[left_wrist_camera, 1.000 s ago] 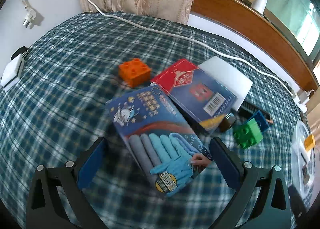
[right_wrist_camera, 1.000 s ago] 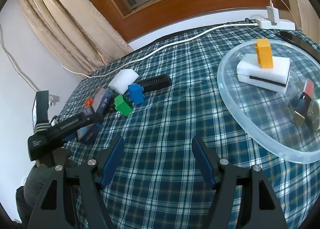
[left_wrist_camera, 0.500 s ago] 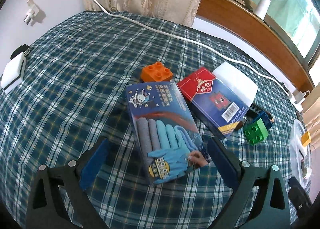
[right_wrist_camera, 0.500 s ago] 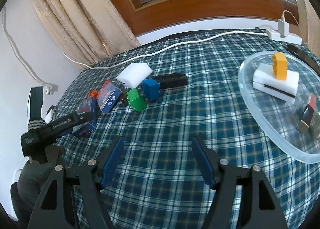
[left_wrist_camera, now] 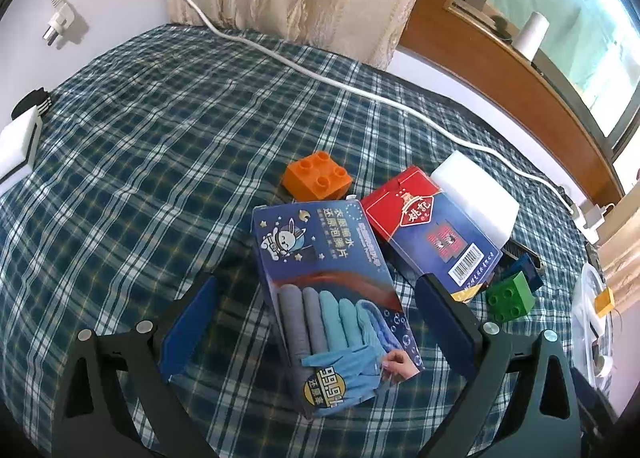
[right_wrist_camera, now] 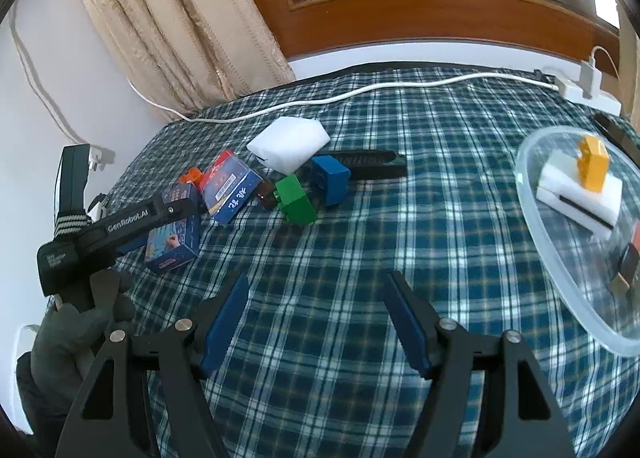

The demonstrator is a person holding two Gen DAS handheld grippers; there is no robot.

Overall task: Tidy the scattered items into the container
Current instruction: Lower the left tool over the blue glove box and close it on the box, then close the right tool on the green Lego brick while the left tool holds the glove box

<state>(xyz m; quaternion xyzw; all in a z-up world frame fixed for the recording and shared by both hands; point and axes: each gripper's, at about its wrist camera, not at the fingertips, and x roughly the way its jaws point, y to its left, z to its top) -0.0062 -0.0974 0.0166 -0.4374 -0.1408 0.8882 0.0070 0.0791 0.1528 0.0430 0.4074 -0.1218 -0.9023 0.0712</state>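
Now my left claw [left_wrist_camera: 316,322] is released, jaws wide, straddling the dark blue cardboard glove box with the rabbit print [left_wrist_camera: 332,298]; pads not touching it. Change since a second ago: the box was skewed across the jaws, now it runs lengthwise between them, so I judge a straight clamp is next. Box lies flat on the blue plaid table [left_wrist_camera: 160,162], corners look intact, its top corner overlapped by the red-and-blue card box [left_wrist_camera: 432,234]. Just beyond: orange plastic brick [left_wrist_camera: 318,180], white foam block [left_wrist_camera: 476,198], green brick [left_wrist_camera: 512,298]. My right claw [right_wrist_camera: 316,322] is released too, empty, over bare cloth. Clear round plastic container [right_wrist_camera: 532,218] sits far right, already holding a yellow brick [right_wrist_camera: 592,170].
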